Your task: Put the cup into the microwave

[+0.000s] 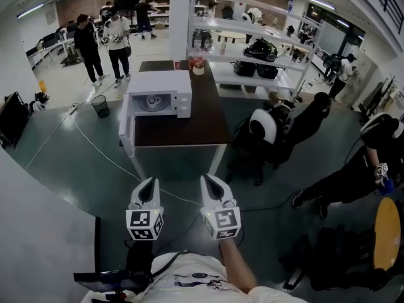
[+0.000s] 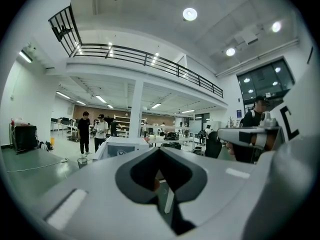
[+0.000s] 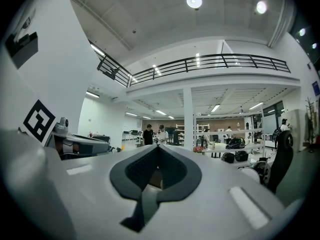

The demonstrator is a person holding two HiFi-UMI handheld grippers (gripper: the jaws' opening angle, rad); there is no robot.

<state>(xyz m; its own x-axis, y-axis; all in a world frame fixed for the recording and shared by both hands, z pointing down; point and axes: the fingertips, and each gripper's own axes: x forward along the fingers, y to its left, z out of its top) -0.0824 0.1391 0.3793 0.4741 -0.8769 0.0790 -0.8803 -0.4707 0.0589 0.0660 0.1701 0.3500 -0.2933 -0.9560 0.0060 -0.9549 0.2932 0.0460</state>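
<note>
A white microwave [image 1: 165, 90] stands on the left part of a dark brown table [image 1: 202, 122], its door [image 1: 126, 128] swung open to the left and the round turntable showing inside. At the table's far end sits a small white cup-like pot [image 1: 198, 67] with something red in it. My left gripper [image 1: 149, 183] and right gripper [image 1: 207, 180] hover side by side over the floor, well short of the table, both pointing level toward it. Both are shut and hold nothing. The microwave [image 2: 120, 146] shows small and far off in the left gripper view.
White shelving [image 1: 252, 49] with bags stands right of the table. A black chair [image 1: 271, 131] sits at the table's right side, and a person in black [image 1: 353, 169] crouches further right. A black bin [image 1: 100, 105] and a cable [image 1: 95, 147] lie on the floor left. Several people stand at the back left.
</note>
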